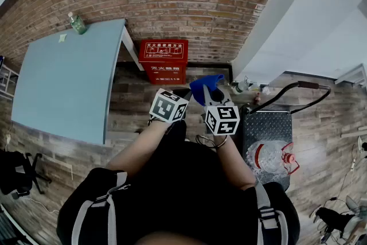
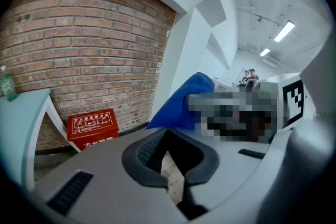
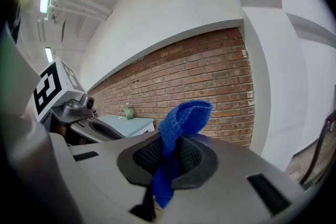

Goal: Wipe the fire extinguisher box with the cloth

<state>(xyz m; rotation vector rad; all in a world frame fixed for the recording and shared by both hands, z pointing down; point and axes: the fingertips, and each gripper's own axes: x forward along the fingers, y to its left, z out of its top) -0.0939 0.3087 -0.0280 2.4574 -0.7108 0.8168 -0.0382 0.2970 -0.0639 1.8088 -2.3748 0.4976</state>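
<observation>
The red fire extinguisher box [image 1: 163,60] stands on the floor against the brick wall, ahead of both grippers; the left gripper view shows this box [image 2: 93,127] at lower left. My right gripper [image 1: 210,94] is shut on a blue cloth [image 1: 206,85], which sticks up from between its jaws as a folded loop [image 3: 184,118], with an end hanging down below the pads of the right gripper [image 3: 176,148]. My left gripper [image 1: 181,93] is held close beside it, and the jaws of the left gripper [image 2: 169,141] are shut with nothing in them. Both are well short of the box.
A light blue table [image 1: 69,83] with a green bottle [image 1: 77,24] stands left of the box. At the right is a metal hand cart [image 1: 266,123] carrying a large water bottle [image 1: 274,159]. A white wall corner [image 1: 269,14] rises to the right of the box.
</observation>
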